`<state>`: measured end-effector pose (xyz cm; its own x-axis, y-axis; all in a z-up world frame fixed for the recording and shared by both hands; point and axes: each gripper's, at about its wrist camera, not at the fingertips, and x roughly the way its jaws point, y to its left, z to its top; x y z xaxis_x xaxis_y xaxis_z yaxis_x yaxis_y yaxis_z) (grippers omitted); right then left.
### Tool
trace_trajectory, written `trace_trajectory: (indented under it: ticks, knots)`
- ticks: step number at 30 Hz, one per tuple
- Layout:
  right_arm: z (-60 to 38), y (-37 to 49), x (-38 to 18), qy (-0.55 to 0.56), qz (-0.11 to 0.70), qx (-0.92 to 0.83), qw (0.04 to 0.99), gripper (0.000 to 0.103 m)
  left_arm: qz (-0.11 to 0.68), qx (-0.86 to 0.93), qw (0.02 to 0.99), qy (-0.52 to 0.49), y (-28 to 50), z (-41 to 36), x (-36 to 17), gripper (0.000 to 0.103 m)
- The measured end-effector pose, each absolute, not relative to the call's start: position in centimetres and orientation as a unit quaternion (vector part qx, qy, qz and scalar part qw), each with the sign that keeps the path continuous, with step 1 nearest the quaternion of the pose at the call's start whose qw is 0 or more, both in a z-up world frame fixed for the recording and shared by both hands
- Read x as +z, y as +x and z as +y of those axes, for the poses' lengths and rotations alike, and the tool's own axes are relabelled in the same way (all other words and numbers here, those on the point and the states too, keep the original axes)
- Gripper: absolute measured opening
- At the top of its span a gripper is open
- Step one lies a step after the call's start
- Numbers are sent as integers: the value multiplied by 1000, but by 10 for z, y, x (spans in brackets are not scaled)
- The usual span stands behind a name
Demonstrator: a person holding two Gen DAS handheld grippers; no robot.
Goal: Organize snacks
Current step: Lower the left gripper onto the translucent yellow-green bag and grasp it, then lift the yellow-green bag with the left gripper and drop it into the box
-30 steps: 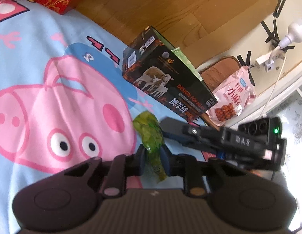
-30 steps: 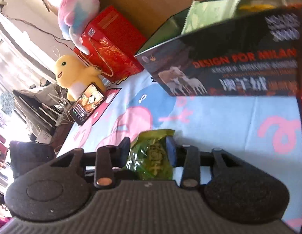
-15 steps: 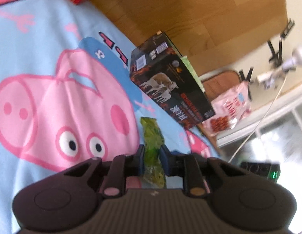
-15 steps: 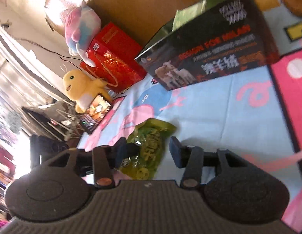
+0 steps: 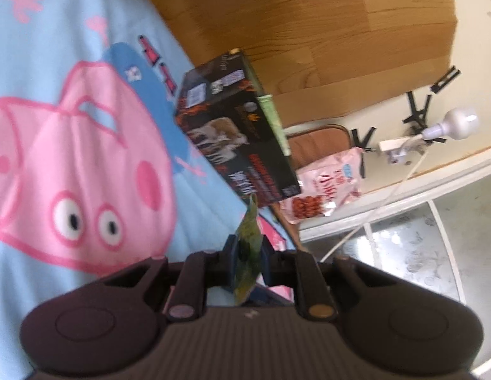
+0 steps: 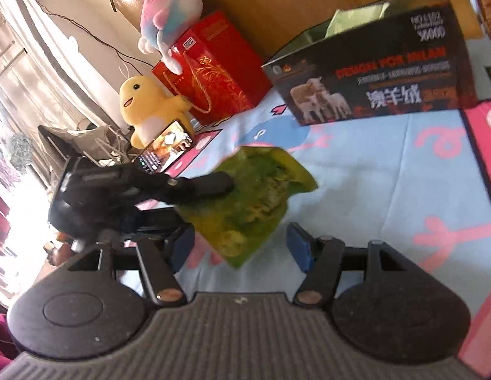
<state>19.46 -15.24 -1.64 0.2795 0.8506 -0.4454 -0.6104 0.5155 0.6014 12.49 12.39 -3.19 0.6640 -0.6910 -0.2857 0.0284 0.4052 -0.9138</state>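
A green snack packet (image 5: 248, 237) is pinched edge-on between the pads of my left gripper (image 5: 247, 250), which is shut on it above the cartoon blanket (image 5: 55, 47). Beyond it stands the open black box with sheep on it (image 5: 242, 145). In the right wrist view the left gripper (image 6: 226, 185) reaches in from the left and holds the same packet (image 6: 255, 199) flat-on. My right gripper (image 6: 242, 247) is opening; the packet's lower corner hangs between its blue pads (image 6: 297, 247), and neither touches it. The black box (image 6: 388, 72) holds a pale green packet (image 6: 356, 19).
A pink snack bag (image 5: 324, 190) leans behind the box near a brown chair (image 5: 321, 139). A red gift bag (image 6: 213, 69), a yellow plush (image 6: 147, 107), a pink-and-blue plush (image 6: 169, 9) and a lit phone (image 6: 166, 150) line the blanket's far left edge.
The right jaws have spread and let go of the green packet. The left gripper keeps hold of it and has rolled, so the packet now shows edge-on.
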Motion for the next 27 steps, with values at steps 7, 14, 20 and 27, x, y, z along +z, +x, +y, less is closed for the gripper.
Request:
trace_trajectory:
  ticks: [7, 14, 20, 27]
  knots:
    - [-150, 186, -4, 148, 335, 474, 801, 40, 334, -254, 783, -460, 139, 108, -6, 13]
    - [-155, 225, 47, 136, 281, 422, 851, 38, 308, -245, 834, -386, 220, 87, 56, 16]
    - [-129, 290, 69, 94, 288, 340, 890, 66, 317, -139, 896, -279, 264, 69, 80, 58]
    - [-177, 250, 43, 140, 274, 329, 893, 65, 295, -159, 915, -226, 189, 75, 78, 58]
